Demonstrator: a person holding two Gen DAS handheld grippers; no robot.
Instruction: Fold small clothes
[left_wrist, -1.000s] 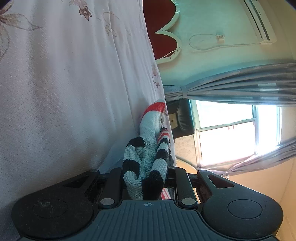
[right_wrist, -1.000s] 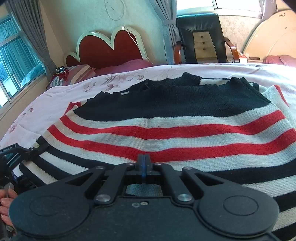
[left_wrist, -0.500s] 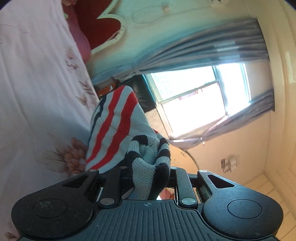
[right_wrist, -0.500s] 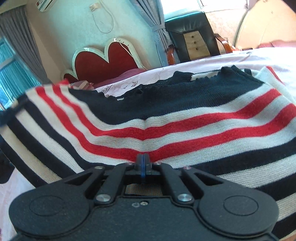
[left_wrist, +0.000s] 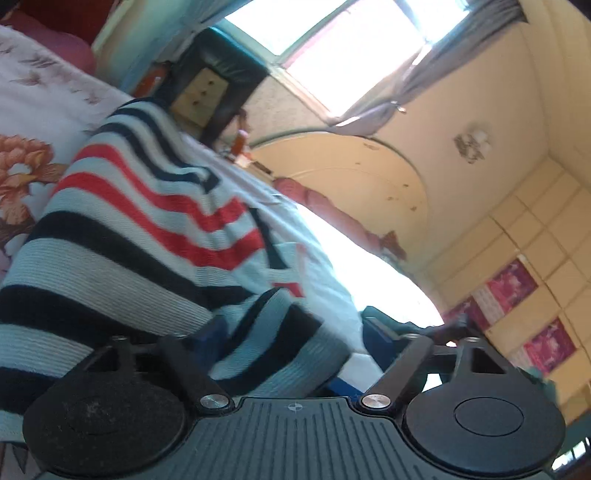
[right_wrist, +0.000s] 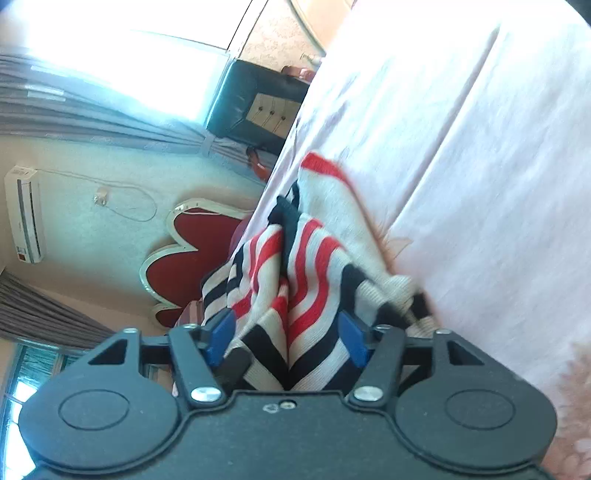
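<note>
Both views are rolled hard over, and the left hand-held gripper (left_wrist: 291, 332) has its jaws opening, blue pads spread wide with a striped cuff of the sweater (left_wrist: 140, 229) lying loose in the gap, the pads not pressing on it. The sweater, knitted in white, navy and red bands, lies bunched on the bed (left_wrist: 33, 99), running from the gripper up toward ten o'clock over the floral sheet. At twelve o'clock stands a black chair (left_wrist: 218, 81) under a bright window (left_wrist: 354, 48). Over on the right wrist view, the right hand-held gripper (right_wrist: 288, 338) is opening too, its blue pads standing apart on either side of a peaked fold of the same sweater (right_wrist: 310, 266), which lies between them. The pale bed sheet (right_wrist: 480, 166) fills the view from one to four o'clock, and a red heart-shaped headboard (right_wrist: 188, 254) sits at nine o'clock
</note>
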